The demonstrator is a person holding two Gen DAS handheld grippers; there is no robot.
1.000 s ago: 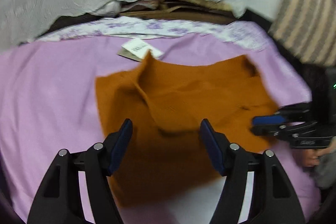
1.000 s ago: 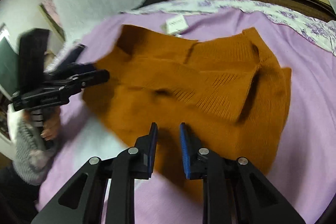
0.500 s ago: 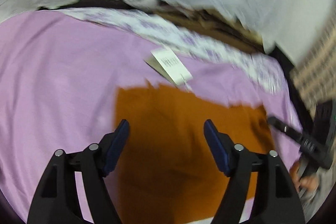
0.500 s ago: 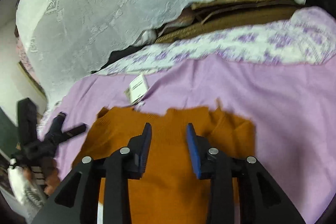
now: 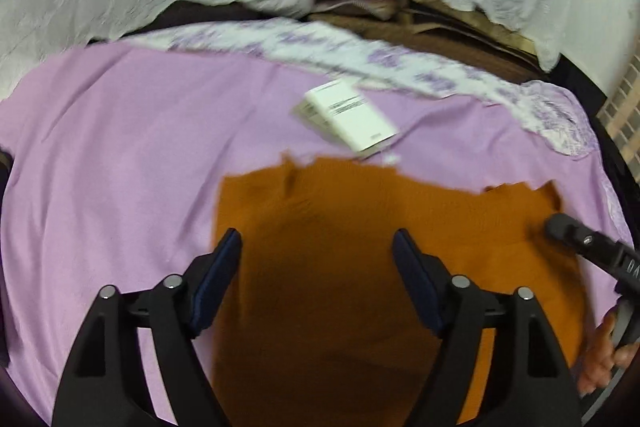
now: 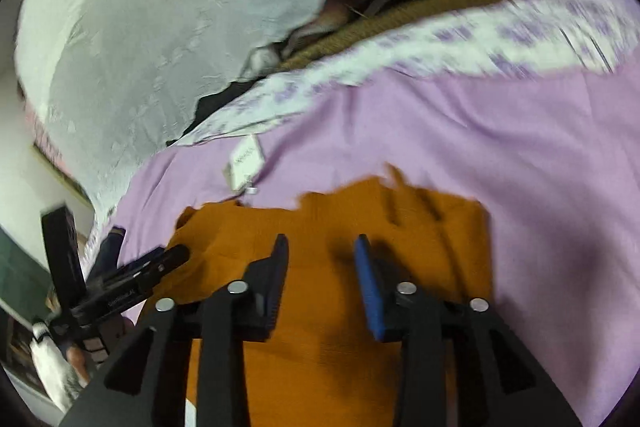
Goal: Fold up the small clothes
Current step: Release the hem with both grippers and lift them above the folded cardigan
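Orange knit garment [image 5: 360,267] lies flat on the purple sheet [image 5: 100,167], lower centre of both views, long axis left-right, paper tag [image 5: 352,115] just past its far edge. Left gripper [image 5: 318,251] jaws spread wide, just been opening, nothing between them, over garment's left part. Right gripper [image 6: 320,259] part-open, empty, over right-centre. Each hand nearest its own side edge.

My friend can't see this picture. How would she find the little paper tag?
Start at the big lilac sheet spread over the bed. On it lies a flat orange knitted garment, and the tag sits just past its far edge, before the flowered border. It is the only small white card with printed lines.
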